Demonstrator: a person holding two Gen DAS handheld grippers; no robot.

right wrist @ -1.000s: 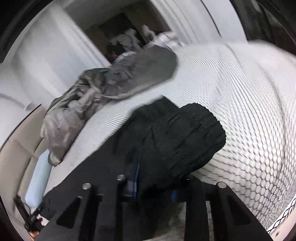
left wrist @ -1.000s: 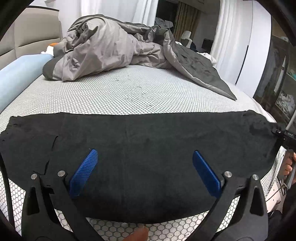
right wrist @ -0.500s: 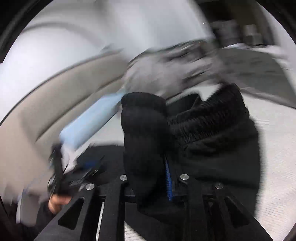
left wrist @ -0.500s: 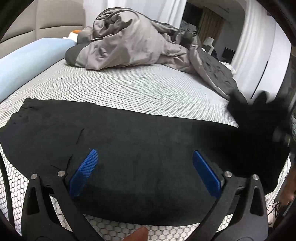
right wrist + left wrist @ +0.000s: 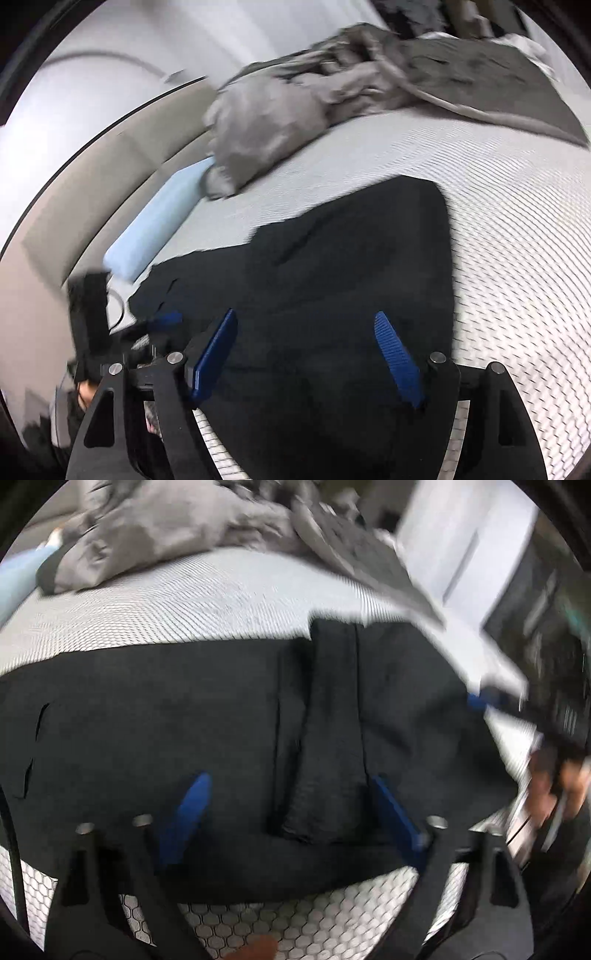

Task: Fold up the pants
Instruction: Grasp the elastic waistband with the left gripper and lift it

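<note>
Across a honeycomb-patterned bed [image 5: 229, 590], black pants [image 5: 147, 716] are laid with one end folded over, released by the just-opened right tool [image 5: 306, 354], while the left tool [image 5: 288, 812], jaws narrowing but empty, is held over the fold.

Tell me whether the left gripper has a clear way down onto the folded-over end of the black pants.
Probably yes. The left gripper hangs right over the pants, its fingers spread, having just closed a little, nothing between them. The folded-over end lies bare between them. The right gripper is open, off to one side.
</note>
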